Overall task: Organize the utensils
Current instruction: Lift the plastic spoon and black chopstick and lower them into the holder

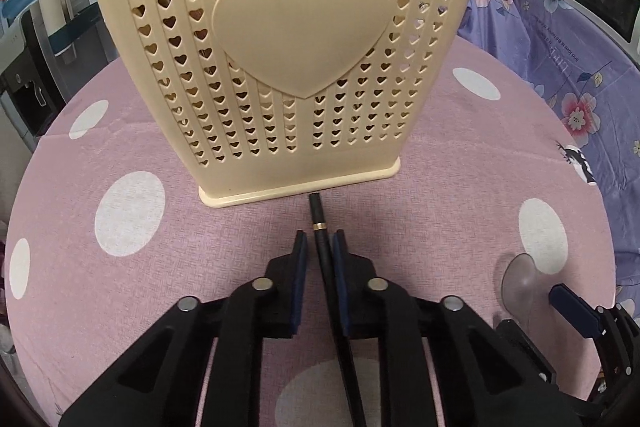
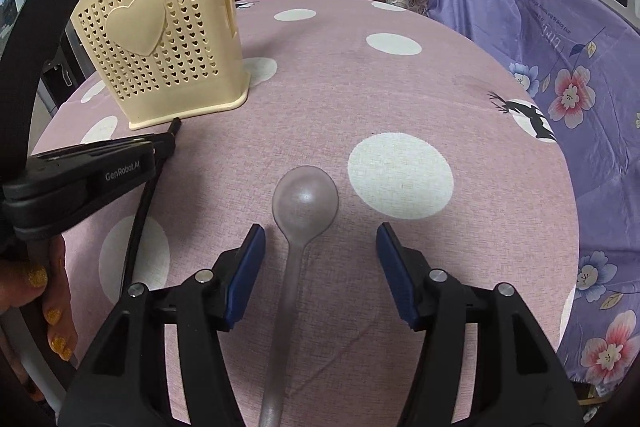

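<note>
while the left gripper [image 1: 321,241] pinched a black chopstick [image 1: 320,223] before the cream utensil holder [image 1: 280,39], only the right wrist view showed the translucent spoon [image 2: 305,203] lying on the dotted tablecloth [image 2: 400,87] between the right gripper [image 2: 320,239]'s spread jaws, untouched.

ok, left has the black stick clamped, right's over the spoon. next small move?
Probably lift the left gripper: its fingers are shut on the black chopstick, whose tip lies at the foot of the beige holder. The right gripper is open astride the clear spoon.
</note>
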`<state>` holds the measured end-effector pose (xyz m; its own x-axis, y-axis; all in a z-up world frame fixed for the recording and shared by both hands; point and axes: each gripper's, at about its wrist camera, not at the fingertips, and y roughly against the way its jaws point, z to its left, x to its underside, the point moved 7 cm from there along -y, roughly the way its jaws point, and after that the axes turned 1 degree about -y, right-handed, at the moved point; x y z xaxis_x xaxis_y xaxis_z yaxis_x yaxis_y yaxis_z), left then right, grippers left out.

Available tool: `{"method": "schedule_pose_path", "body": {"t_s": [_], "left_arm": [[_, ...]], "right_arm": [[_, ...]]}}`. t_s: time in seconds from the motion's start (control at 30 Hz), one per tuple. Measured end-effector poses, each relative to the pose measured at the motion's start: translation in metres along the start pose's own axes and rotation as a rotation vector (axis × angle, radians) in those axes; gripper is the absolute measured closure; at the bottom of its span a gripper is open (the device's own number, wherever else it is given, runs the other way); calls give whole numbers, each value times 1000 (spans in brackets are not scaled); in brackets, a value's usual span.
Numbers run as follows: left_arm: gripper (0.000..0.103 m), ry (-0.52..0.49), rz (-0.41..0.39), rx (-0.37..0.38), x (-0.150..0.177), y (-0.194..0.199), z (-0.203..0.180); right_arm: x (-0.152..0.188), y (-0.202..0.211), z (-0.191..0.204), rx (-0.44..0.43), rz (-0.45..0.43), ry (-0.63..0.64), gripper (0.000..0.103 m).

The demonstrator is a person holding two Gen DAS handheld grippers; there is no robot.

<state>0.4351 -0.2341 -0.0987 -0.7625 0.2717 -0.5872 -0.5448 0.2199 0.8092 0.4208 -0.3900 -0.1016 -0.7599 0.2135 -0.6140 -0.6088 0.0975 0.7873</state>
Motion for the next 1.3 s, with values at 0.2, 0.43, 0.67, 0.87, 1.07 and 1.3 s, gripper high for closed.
{"method": "schedule_pose_path", "body": {"t_s": [0.2, 0.43, 0.67, 0.87, 1.07, 1.3], "left_arm": [[93, -12, 4, 1, 3, 3, 0], [94, 0, 9, 12, 3, 2, -2], [94, 17, -4, 45, 1, 10, 0], [94, 35, -97, 84, -14, 51, 8], [94, 39, -215, 118, -31, 106, 14], [95, 35, -329, 127, -41, 156, 20]], "right_arm": [[-6, -7, 9, 30, 14, 5, 44], [-15, -11, 10, 35, 24, -6, 66], [-23, -8, 5, -38, 13, -54, 66], [-40, 20, 8, -108, -49, -50, 66], [-55, 61, 12, -152, -106, -14, 66], [-60, 96, 11, -197, -133, -10, 66]]}}
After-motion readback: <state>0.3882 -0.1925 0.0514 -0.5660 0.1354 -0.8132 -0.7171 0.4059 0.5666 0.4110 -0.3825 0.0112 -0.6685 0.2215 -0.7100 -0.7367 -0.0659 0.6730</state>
